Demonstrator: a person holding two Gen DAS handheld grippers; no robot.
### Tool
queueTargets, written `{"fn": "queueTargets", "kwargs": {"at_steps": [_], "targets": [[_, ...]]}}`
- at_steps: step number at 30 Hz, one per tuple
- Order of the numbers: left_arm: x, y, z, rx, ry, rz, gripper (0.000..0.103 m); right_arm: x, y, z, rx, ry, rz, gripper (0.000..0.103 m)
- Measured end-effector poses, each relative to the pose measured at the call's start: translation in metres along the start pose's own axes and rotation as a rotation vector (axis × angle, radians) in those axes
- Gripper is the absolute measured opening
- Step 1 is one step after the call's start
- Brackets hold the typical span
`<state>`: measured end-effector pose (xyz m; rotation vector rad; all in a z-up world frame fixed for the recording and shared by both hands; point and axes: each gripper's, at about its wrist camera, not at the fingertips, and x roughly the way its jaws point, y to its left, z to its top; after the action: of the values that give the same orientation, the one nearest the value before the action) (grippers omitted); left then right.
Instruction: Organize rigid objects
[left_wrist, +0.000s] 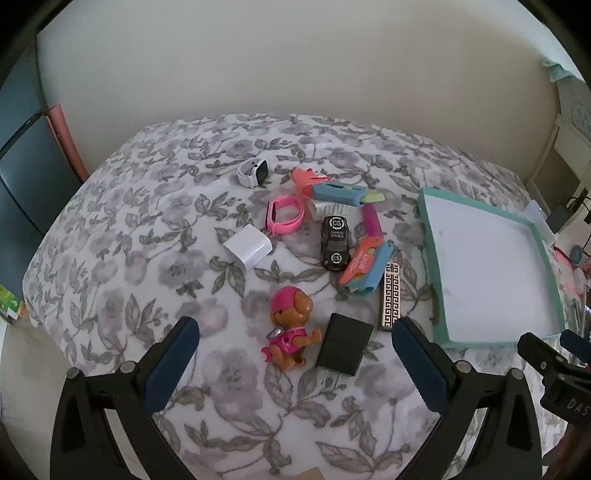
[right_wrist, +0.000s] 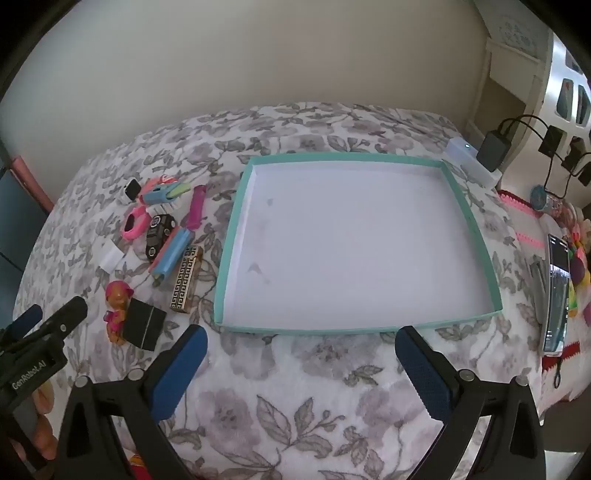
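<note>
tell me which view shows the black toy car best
The left wrist view. There the black toy car lies near the middle of the picture, seen from above, with its white round markings legible. In the right wrist view the car is small, off to the left and partly hidden behind a blue toy.

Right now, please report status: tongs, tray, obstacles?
Left tongs open, right tongs open, both empty. Teal tray empty; toys beside it. Nothing blocking.

A home bedroom: a bed (right_wrist: 295, 398) under a grey floral cover stands against a plain wall. Toys lie on it, with chargers (right_wrist: 493, 149) plugged in beside white furniture (right_wrist: 517, 85).
</note>
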<state>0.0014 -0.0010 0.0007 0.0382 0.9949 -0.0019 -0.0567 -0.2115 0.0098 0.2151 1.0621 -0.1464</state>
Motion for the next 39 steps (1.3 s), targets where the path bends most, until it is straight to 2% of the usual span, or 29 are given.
{"fn": "queueTargets", "kwargs": {"at_steps": [8,16,17,39], "targets": [[-0.008,-0.011,-0.005,0.021,-0.044,0.02,0.103,-0.001,0.0,0.0,-0.021,-0.007,-0.007,0.103],[-0.009,-0.005,-0.011,0.023,-0.051,0.008,0.103,-0.003,-0.002,0.0,0.002,-0.015,-0.017,0.103],[-0.01,-0.006,-0.003,0.025,-0.042,0.01,0.103,-0.003,-0.002,0.0,0.002,-0.015,-0.017,0.103],[-0.01,-0.007,-0.003,0.025,-0.038,0.014,0.103,-0.004,-0.002,-0.001,0.005,-0.016,-0.017,0.103]]}}
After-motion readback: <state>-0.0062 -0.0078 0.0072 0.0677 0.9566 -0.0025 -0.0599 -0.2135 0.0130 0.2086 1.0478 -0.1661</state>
